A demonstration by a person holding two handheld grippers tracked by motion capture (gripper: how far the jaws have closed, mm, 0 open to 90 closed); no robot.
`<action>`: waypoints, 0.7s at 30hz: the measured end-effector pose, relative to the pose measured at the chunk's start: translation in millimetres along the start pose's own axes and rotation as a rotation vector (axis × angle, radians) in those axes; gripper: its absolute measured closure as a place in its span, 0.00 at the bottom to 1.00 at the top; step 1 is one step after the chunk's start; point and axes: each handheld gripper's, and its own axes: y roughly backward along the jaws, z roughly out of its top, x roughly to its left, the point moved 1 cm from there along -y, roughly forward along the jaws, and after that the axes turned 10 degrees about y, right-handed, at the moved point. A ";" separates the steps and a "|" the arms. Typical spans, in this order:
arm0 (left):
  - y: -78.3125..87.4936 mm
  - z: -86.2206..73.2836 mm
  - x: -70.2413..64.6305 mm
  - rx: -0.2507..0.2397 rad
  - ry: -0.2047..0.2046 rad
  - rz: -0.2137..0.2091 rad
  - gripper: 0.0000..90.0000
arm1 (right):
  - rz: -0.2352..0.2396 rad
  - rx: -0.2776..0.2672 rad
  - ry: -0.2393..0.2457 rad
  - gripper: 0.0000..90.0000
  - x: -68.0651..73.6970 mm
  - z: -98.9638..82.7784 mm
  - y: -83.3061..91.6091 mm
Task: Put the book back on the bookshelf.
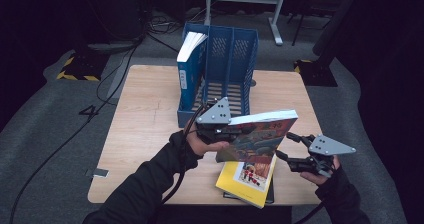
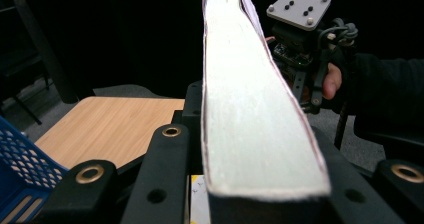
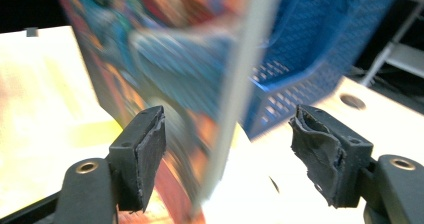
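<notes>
In the high view, mid-frame, the left gripper [image 1: 239, 133] clenches the colourful thick paperback book [image 1: 260, 134] above the wooden surface [image 1: 145, 119]; the left gripper view shows its page edge [image 2: 245, 109] centred; the right gripper view shows the right gripper [image 3: 227, 154] released, astride it.

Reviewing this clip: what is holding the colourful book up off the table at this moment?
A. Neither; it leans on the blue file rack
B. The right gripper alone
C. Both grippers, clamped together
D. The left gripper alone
D. The left gripper is clamped on the colourful book, which is lifted above the table, while the right gripper has its jaws spread apart at the book's far edge, the pads clear of it.
</notes>
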 end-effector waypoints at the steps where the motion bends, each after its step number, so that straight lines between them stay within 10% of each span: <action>1: 0.5 2.3 2.2 0.002 0.007 0.007 0.82 | -0.012 0.014 -0.016 0.31 -4.5 -4.5 1.7; 21: 14.1 25.0 22.4 -0.007 -0.038 0.157 0.82 | -0.109 0.217 -0.101 0.30 -30.7 -59.3 -10.6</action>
